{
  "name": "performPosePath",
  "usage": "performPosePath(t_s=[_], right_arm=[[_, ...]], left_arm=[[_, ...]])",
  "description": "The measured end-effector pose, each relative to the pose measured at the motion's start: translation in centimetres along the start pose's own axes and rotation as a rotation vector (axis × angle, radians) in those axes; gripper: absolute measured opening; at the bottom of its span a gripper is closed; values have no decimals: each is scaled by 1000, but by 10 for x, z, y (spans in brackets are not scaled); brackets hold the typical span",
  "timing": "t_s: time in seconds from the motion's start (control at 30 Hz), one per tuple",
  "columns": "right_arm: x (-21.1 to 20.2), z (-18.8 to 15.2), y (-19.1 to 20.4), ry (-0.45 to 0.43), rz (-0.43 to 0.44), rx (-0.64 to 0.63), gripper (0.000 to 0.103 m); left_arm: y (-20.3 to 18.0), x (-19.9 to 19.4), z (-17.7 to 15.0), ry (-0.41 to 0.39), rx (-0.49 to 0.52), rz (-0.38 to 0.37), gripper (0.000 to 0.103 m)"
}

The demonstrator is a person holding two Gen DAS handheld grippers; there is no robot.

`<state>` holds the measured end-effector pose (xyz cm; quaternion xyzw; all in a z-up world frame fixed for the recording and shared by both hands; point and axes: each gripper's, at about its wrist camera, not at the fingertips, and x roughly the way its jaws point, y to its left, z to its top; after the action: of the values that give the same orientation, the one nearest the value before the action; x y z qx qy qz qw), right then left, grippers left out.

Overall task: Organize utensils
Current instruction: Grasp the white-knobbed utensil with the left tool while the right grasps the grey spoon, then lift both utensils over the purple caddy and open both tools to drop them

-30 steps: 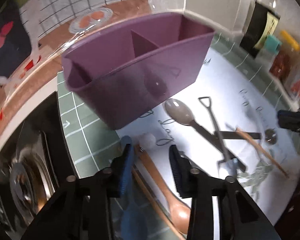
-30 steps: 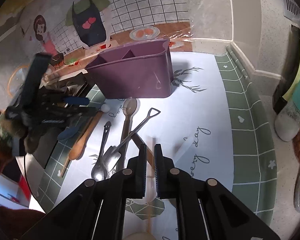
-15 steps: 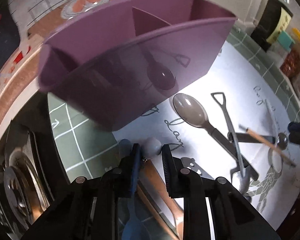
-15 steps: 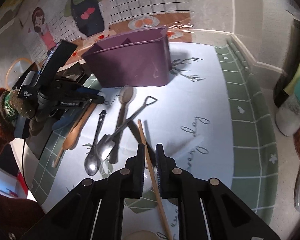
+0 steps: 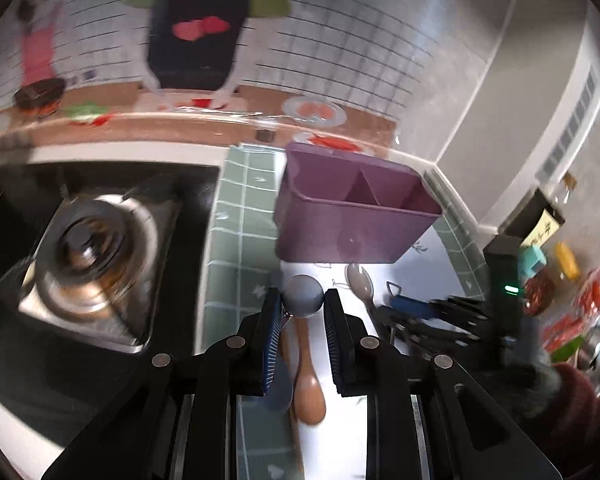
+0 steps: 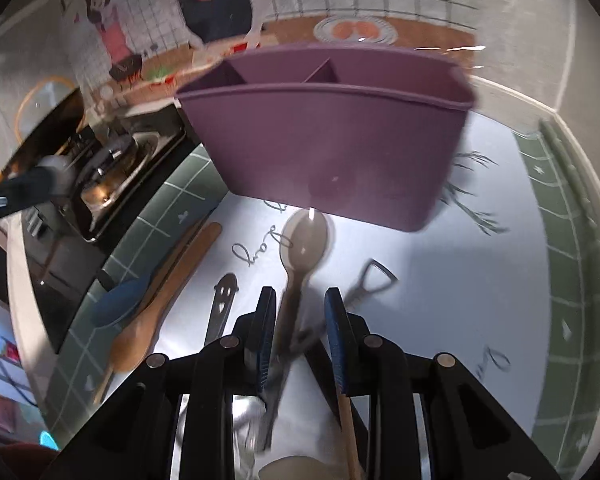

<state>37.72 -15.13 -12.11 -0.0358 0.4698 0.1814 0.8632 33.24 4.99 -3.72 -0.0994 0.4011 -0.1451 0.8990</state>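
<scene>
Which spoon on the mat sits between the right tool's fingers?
The translucent grey plastic spoon: its handle runs back between the right tool, bowl toward the purple caddy. The brown wooden spoon and dark blue spoon lie off left.

You had the purple caddy (image 6: pixel 332 148) standing upright straight ahead of your right hand-held gripper (image 6: pixel 300 328), its dividers showing. A grey-brown spoon (image 6: pixel 304 248) lay bowl-first toward it, its handle running back between that hand-held gripper's fingers. A wooden spoon (image 6: pixel 160 304) and a blue spoon (image 6: pixel 118 300) lay off to its left. A grey ball-ended utensil (image 5: pixel 302 295) sat between your left hand-held gripper's (image 5: pixel 302 312) fingers.
</scene>
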Motion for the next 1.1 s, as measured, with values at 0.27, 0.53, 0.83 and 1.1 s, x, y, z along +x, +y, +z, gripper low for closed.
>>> performPosePath(t_s=[0.27,0.53,0.83,1.1], right_arm=[[24,10,2,8,-31,17,25],[40,25,21,8,-112,-54,38],[13,25,16,-42,-105,-11,30],[-95,-3,8,-261,-75,46,30]], left_arm=[[15,-32,-21,-20,-81,25,22],[16,-49,-31,-36,-92,45,22],[6,-63,-28,-58,-76,27,22],[-7,-79,-11,-72,-73,-121,22]])
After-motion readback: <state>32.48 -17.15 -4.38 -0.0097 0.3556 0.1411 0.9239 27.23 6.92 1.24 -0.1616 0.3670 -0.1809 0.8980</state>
